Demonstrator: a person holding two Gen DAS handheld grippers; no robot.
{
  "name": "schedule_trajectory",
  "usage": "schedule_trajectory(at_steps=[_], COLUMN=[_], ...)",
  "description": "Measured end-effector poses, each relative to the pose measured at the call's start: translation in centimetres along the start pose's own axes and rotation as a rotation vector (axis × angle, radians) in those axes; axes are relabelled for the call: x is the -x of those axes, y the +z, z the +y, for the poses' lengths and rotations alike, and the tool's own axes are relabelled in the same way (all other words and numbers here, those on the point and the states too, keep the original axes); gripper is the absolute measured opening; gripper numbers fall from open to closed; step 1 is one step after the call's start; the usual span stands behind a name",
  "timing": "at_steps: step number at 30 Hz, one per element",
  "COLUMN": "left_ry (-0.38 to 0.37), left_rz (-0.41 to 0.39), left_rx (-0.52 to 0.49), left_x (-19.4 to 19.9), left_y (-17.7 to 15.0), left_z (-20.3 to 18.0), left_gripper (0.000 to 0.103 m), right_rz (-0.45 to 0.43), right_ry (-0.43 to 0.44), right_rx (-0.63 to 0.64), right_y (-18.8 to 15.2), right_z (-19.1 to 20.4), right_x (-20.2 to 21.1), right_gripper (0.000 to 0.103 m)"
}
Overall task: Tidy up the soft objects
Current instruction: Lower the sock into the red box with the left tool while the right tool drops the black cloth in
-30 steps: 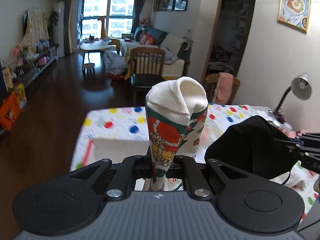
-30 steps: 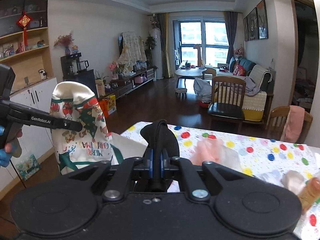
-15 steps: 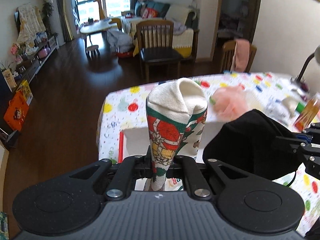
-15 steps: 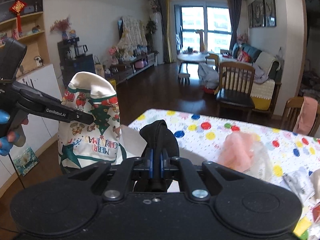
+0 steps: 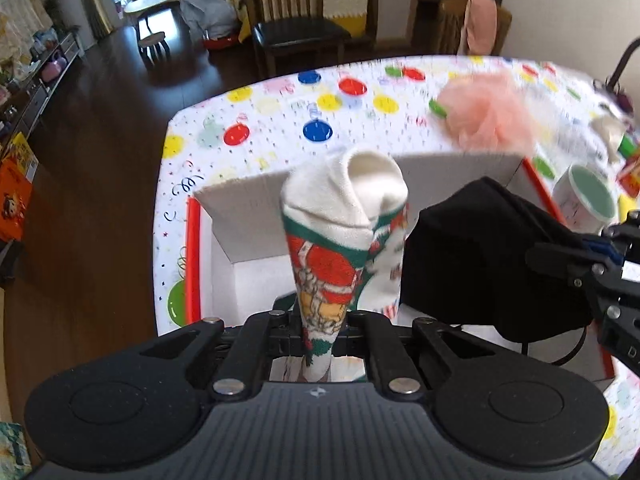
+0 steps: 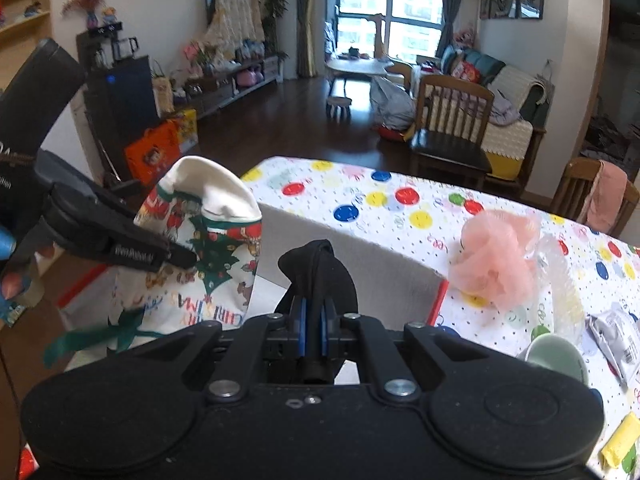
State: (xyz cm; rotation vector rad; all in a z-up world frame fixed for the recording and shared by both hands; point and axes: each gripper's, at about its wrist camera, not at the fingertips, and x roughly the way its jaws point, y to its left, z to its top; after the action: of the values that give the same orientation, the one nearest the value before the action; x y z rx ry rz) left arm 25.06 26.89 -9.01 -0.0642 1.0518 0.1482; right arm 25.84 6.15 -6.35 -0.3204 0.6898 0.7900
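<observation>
The floor of the white box point(image 5: 256, 196) is mostly hidden behind the two held things and the tool bodies, so what lies in it cannot be made out. The tips of the left tongs point(image 5: 318, 344) are buried in the fabric they pinch, and the things at the table's right end are blurred.

The box, with red edges and an upright white flap, sits on a table point(image 5: 280, 92) under a white cloth with coloured dots. Beyond the box on that cloth lie a pink mesh sponge point(image 5: 486, 118) and, to its right, a pale green cup point(image 5: 588, 200). Behind the table stand wooden chairs, a sofa and a dark wood floor running to a bright window.

The left tongs are clenched on a Christmas sock point(image 5: 344, 236), which stands up from them with its white toe topmost, above the box. The right tongs point(image 6: 313, 322) are clenched on a black cloth point(image 6: 320, 272), held above the box just right of the sock. In the right wrist view a person's fingers point(image 6: 10, 276) show at the left edge.
</observation>
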Motion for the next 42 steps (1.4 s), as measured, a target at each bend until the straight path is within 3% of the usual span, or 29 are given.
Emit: schedule_trajectory(at_steps=[7, 12, 16, 18, 20, 31, 33, 34, 35, 37, 42], left_ry=[0.016, 0.012, 0.003, 0.000, -0.007, -0.010, -0.024, -0.031, -0.037, -0.043, -0.038], left_rz=[0.050, 0.091, 0.088, 0.093, 0.100, 0.096, 0.092, 0.091, 0.088, 0.079, 0.024], left_rx=[-0.036, -0.046, -0.041, -0.049, -0.058, -0.091, -0.094, -0.094, -0.095, -0.100, -0.111], left_x=[-2.7, -4.0, -4.1, -4.0, -3.9, -2.6, -2.2, -1.9, -1.7, -1.2, 0.9], left_y=[0.1, 0.2, 0.0, -0.2, -0.5, -1.6, -1.8, -1.9, -2.0, -2.2, -2.9], left_z=[0.1, 0.5, 0.6, 0.6, 0.6, 0.5, 0.6, 0.7, 0.7, 0.7, 0.5], left_gripper=[0.009, 0.009, 0.010, 0.011, 0.011, 0.013, 0.020, 0.030, 0.051, 0.081, 0.081], right_rz=[0.083, 0.144, 0.145, 0.142, 0.135, 0.117, 0.107, 0.104, 0.100, 0.091, 0.059], right_ry=[-0.008, 0.005, 0.007, 0.011, 0.010, 0.032, 0.038, 0.042, 0.044, 0.051, 0.066], right_rx=[-0.012, -0.007, 0.019, 0.032, 0.043, 0.027, 0.023, 0.021, 0.019, 0.016, 0.008], right_y=[-0.7, -1.6, -2.0, -2.1, -2.0, -1.1, -1.1, -1.0, -1.0, -0.9, -0.7], right_z=[0.8, 1.4, 2.1, 2.4, 2.6, 2.0, 1.9, 1.8, 1.7, 1.6, 1.4], right_x=[-2.5, -3.0, -2.6, -2.3, -2.1, -1.2, -0.7, -0.5, -0.4, 0.2, 2.2], right_gripper=[0.007, 0.016, 0.020, 0.031, 0.035, 0.047, 0.051, 0.052, 0.053, 0.056, 0.064])
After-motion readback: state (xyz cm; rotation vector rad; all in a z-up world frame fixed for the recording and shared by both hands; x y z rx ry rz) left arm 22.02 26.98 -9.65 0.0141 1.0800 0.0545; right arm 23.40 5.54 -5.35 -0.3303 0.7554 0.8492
